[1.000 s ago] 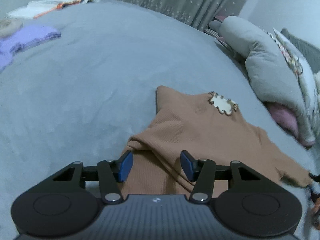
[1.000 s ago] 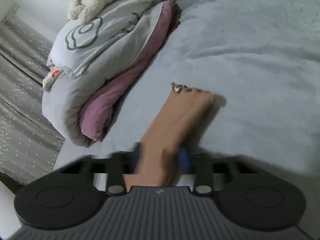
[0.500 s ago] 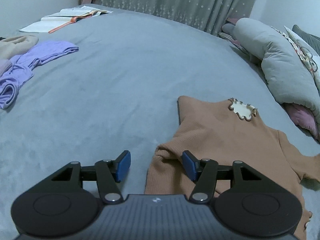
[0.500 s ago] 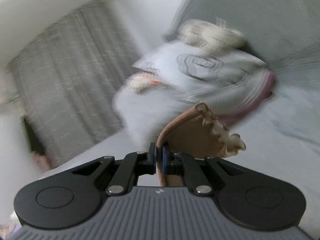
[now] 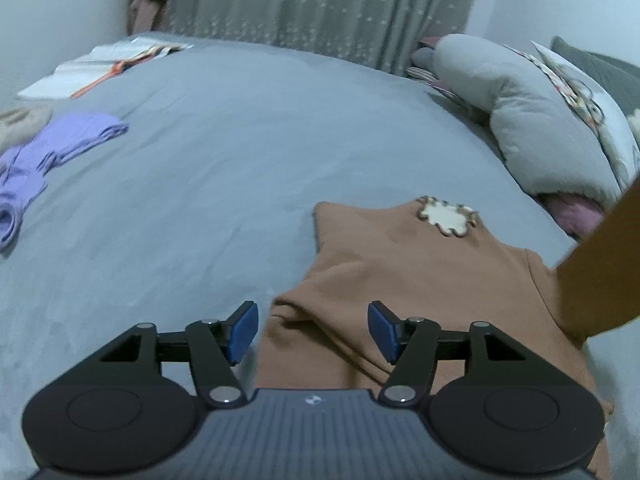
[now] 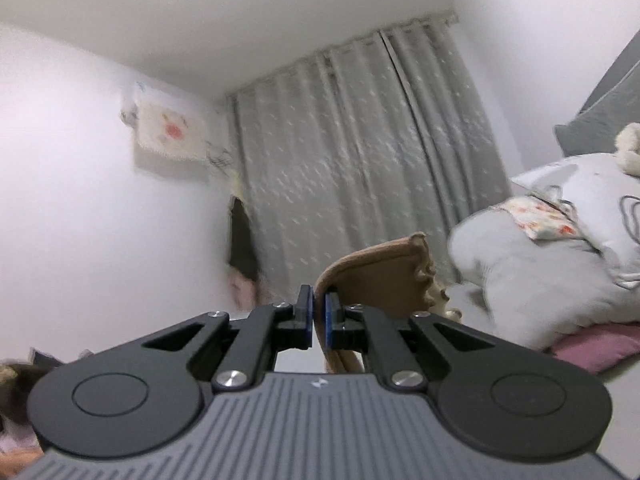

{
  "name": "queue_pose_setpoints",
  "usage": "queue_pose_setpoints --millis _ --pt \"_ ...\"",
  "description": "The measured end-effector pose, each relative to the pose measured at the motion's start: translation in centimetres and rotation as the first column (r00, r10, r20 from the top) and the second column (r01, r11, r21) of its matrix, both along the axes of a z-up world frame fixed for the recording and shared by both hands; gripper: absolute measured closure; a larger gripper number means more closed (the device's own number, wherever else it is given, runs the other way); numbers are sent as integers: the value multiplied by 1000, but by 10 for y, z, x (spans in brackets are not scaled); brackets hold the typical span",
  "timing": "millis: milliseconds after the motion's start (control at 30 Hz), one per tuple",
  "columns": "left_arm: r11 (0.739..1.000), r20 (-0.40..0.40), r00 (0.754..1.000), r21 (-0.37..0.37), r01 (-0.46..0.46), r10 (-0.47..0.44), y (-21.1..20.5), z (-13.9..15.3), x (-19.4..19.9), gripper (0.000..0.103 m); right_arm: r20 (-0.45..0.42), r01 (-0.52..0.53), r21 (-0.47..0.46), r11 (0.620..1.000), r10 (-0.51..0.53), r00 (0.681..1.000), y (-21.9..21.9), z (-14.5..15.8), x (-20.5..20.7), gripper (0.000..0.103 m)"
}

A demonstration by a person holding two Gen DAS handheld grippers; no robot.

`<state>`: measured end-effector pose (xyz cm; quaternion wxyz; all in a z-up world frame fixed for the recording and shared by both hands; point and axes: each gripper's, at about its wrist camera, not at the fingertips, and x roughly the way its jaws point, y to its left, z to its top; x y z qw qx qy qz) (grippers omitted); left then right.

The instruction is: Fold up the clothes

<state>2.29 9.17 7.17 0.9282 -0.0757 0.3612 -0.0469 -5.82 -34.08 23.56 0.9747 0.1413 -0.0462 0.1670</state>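
your right gripper (image 6: 318,314) was clamped on the top's (image 5: 400,264) sleeve (image 6: 380,276), lifted — your left gripper (image 5: 312,330) gaped over its folded edge

1. A wide bed with a grey velvety cover (image 5: 224,184) filled the lower room.
2. Grey dotted curtains (image 6: 360,168) hung closed from ceiling height in the corner.
3. Plain white walls (image 6: 100,184) met a white ceiling (image 6: 240,4), lit brightly from above.
4. A small floral wall hanging (image 6: 170,130) sat beside the curtains.
5. A bundled grey and pink duvet (image 5: 532,120) lay along the bed's edge, just under a grey headboard (image 6: 600,120).
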Motion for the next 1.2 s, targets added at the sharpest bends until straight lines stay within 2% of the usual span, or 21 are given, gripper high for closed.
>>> queue_pose_setpoints --millis 100,300,400,500,567,633,667,733,767,833,900,933,1133,1167,1200 --pt "999 9 999 18 41 -41 -10 0 -3 41 27 -19 21 1000 19 999 8 18 -16 97" --pt "997 6 997 22 74 -75 -21 -2 -4 39 8 -10 16 1000 10 1000 1 19 -13 97" --pt "998 -3 998 -3 63 -63 -18 -2 -2 38 -4 -26 -4 1000 26 1000 4 19 -11 97" --pt "998 -22 999 -46 39 -40 -11 -3 1 36 -13 -61 -113 992 60 998 27 17 -10 97" --pt "992 -57 998 -127 0 -7 0 -5 5 36 -30 -82 -228 970 77 997 58 -1 -14 97" --pt "978 -96 995 -203 -42 22 9 -9 7 35 -65 -109 -370 923 91 994 95 -22 -13 97" --pt "970 -116 993 -236 -60 33 14 -11 9 33 -91 -131 -442 887 101 991 113 -34 -11 96" --pt "949 -157 986 -301 -96 50 22 -17 11 32 -155 -188 -587 787 119 981 150 -65 -11 96" --pt "936 -177 982 -332 -115 58 26 -20 13 32 -187 -218 -655 723 125 974 168 -81 -11 96" --pt "909 -216 974 -391 -143 61 34 -25 15 31 -227 -272 -783 560 151 962 203 -118 -21 95" --pt "903 -228 972 -406 -142 50 36 -26 16 28 -257 -307 -872 381 178 950 235 -154 -34 87" --pt "904 -234 971 -405 -135 39 35 -26 17 28 -266 -318 -891 325 194 944 246 -165 -41 83" --pt "921 -247 969 -378 -92 -5 30 -23 17 25 -345 -403 -886 230 251 904 269 -189 -65 73" --pt "928 -244 970 -363 -79 -13 28 -22 15 25 -368 -429 -868 251 257 894 268 -183 -65 71" --pt "933 -242 970 -352 -69 -19 28 -21 14 25 -399 -469 -834 290 269 876 264 -174 -62 68"
